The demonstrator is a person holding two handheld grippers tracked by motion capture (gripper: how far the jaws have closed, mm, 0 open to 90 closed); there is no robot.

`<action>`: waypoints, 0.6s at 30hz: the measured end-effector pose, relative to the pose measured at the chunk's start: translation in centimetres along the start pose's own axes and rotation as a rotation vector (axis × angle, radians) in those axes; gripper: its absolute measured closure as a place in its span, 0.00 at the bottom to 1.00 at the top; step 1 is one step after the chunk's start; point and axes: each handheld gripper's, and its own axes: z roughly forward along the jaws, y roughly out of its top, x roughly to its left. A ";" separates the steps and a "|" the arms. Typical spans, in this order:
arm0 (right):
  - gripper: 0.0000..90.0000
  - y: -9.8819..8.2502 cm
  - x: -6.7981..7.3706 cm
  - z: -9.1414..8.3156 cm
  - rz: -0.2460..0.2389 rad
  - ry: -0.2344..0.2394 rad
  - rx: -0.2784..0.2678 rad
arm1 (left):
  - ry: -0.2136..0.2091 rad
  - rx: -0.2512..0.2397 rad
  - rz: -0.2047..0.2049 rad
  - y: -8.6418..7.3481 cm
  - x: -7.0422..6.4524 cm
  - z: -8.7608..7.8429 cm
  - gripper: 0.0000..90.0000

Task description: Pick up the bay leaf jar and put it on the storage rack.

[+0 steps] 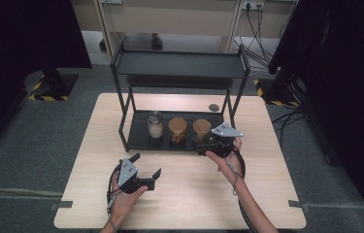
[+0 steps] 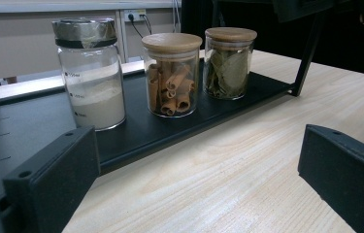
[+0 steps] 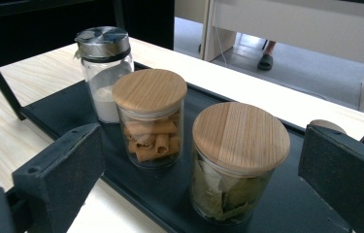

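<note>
The right claw [image 3: 204, 170], jaws wide apart, is lined up on the bay-leaf jar [image 3: 235, 160] at the black rack's [image 1: 138, 141] right end, seemingly approaching to grasp; next, advance and close, while the left claw [image 1: 146, 166] waits open over the counter [image 1: 189, 194].

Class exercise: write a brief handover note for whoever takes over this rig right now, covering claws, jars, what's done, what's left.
Left claw: open, holding nothing, over the table in front of the rack.
Right claw: open, lined up on the bay leaf jar, not closed on it.
Cinnamon jar and white powder jar stand beside it on the rack's lower tray.
Done: approach. Left: grasp and move the jar.
</note>
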 end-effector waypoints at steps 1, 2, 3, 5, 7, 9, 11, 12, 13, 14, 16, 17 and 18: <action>0.04 0.0 0.0 -0.1 -0.001 0.002 -0.002 | 0.000 0.001 0.000 0.0 0.0 0.0 0.01; 0.04 -0.1 0.0 -0.3 0.000 0.004 -0.006 | 0.000 0.000 -0.001 0.0 0.0 0.0 0.01; 0.04 -0.1 0.1 -0.4 -0.003 0.006 -0.009 | 0.000 0.000 0.000 0.0 0.0 0.0 0.01; 0.04 -0.1 0.1 -0.7 -0.003 0.013 -0.014 | 0.002 0.000 -0.001 0.0 0.0 0.0 0.01; 0.04 -0.2 0.2 -0.9 -0.006 0.021 -0.019 | 0.003 -0.002 -0.004 0.0 0.0 0.0 0.01; 0.04 -0.3 0.3 -1.2 -0.009 0.027 -0.027 | 0.004 -0.002 -0.003 0.0 0.0 0.0 0.01; 0.04 -0.3 0.4 -1.4 -0.009 0.036 -0.032 | 0.003 -0.001 -0.001 0.0 0.0 0.0 0.01; 0.04 -0.4 0.4 -1.5 -0.013 0.041 -0.033 | 0.003 -0.002 -0.003 0.0 0.0 0.0 0.01; 0.04 -0.4 0.5 -1.6 -0.014 0.045 -0.034 | 0.003 0.000 -0.001 0.0 0.0 0.0 0.01; 0.04 -0.5 0.5 -1.7 -0.016 0.049 -0.036 | 0.004 -0.001 -0.002 0.0 0.0 0.0 0.01; 0.04 -0.6 0.6 -1.9 -0.016 0.054 -0.041 | 0.005 -0.002 -0.002 0.0 0.0 -0.1 0.01; 0.04 -0.6 0.7 -2.0 -0.017 0.057 -0.045 | 0.005 -0.003 -0.002 0.0 0.0 -0.1 0.01; 0.04 -0.7 0.7 -2.1 -0.017 0.059 -0.048 | 0.005 -0.003 -0.003 0.0 0.0 -0.1 0.01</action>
